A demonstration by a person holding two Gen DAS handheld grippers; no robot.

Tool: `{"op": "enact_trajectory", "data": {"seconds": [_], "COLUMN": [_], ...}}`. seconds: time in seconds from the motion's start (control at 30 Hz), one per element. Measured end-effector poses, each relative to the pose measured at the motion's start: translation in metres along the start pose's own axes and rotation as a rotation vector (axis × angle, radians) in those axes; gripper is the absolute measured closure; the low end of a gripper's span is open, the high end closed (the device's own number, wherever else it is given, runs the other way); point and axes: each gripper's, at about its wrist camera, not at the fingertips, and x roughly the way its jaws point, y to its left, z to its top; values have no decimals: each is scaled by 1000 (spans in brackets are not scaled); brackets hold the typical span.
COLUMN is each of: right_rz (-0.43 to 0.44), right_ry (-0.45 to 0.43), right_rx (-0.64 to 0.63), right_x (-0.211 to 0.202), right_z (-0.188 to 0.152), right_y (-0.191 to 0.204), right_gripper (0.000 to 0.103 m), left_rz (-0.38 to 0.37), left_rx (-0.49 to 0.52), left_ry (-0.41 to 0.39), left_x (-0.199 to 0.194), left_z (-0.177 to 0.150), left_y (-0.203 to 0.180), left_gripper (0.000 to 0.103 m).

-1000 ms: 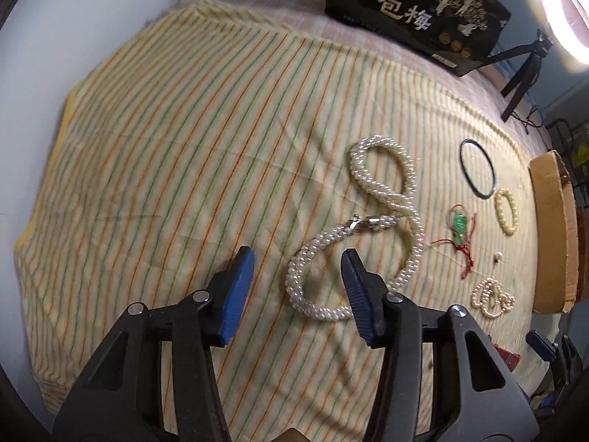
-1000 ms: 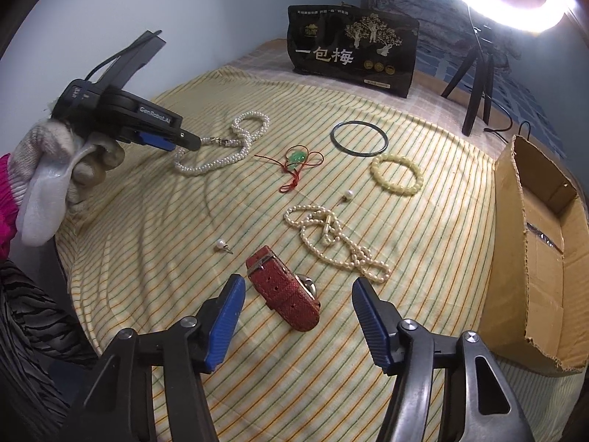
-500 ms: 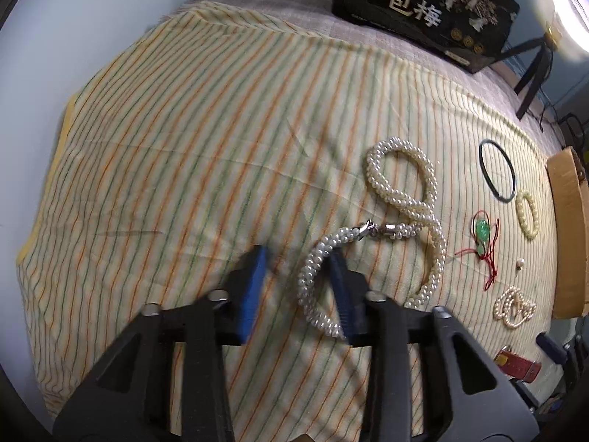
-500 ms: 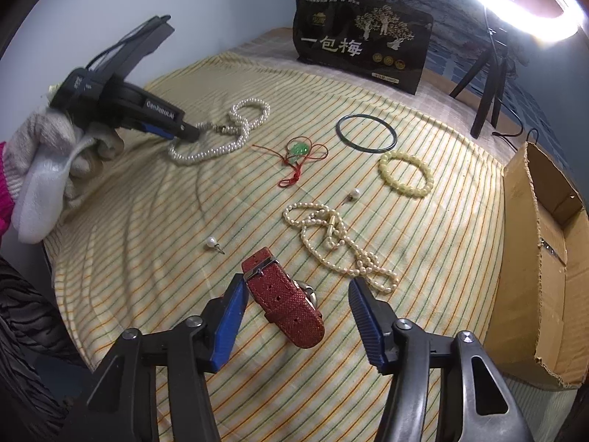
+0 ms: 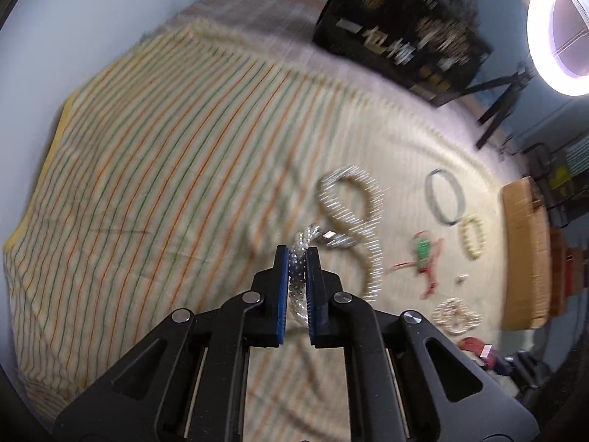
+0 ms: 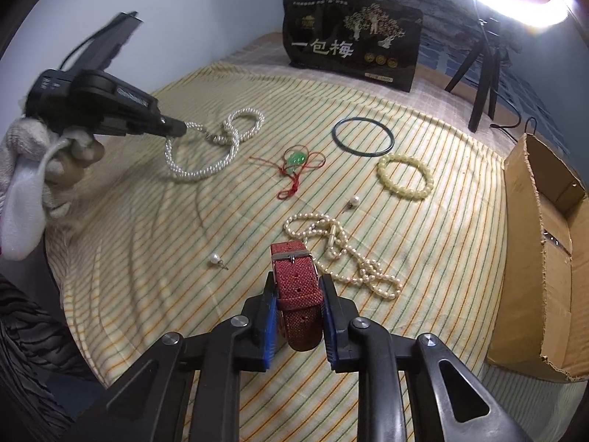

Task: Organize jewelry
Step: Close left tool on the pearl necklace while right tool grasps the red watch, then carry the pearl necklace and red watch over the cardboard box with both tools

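Flanking watch (image 6: pixel 296 287): pearl strand (image 6: pixel 346 254), earring (image 6: pixel 217 259).

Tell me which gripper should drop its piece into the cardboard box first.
Right. The right gripper is shut on the red watch strap, and the open cardboard box sits close on its right. The left gripper holds the thick pearl necklace at the cloth's far side, most of it on the cloth.
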Motion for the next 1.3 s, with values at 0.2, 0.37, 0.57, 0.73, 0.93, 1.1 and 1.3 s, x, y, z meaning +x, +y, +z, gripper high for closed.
{"op": "enact_trajectory", "data": {"seconds": [0.2, 0.37, 0.57, 0.73, 0.93, 1.1, 1.3], "right_rz": [-1, -10, -34, -76, -124, -172, -215], "right_ry": [-48, -109, -170, -210, -251, -276, -292], "right_rx": [37, 47, 67, 115, 187, 223, 283], "right_x": [-13, -34, -58, -78, -103, -119, -136], "right_z": [6, 14, 19, 18, 15, 10, -5], "right_y": [-5, -7, -20, -46, -81, -102, -130], "right_gripper": [84, 84, 84, 84, 84, 84, 84], "left_rz": [-107, -164, -208, -240, -279, -281, -309], "left_rx": [-2, 19, 47, 62, 98, 156, 214], "left_ry": [-76, -121, -174, -205, -228, -244, -258], "left_x": [-36, -55, -83, -99, -115, -127, -139], "left_z": [7, 12, 16, 18, 18, 17, 16], "left_y": [-18, -37, -54, -67, -88, -115, -156], "left_gripper": [97, 97, 97, 97, 97, 97, 97]}}
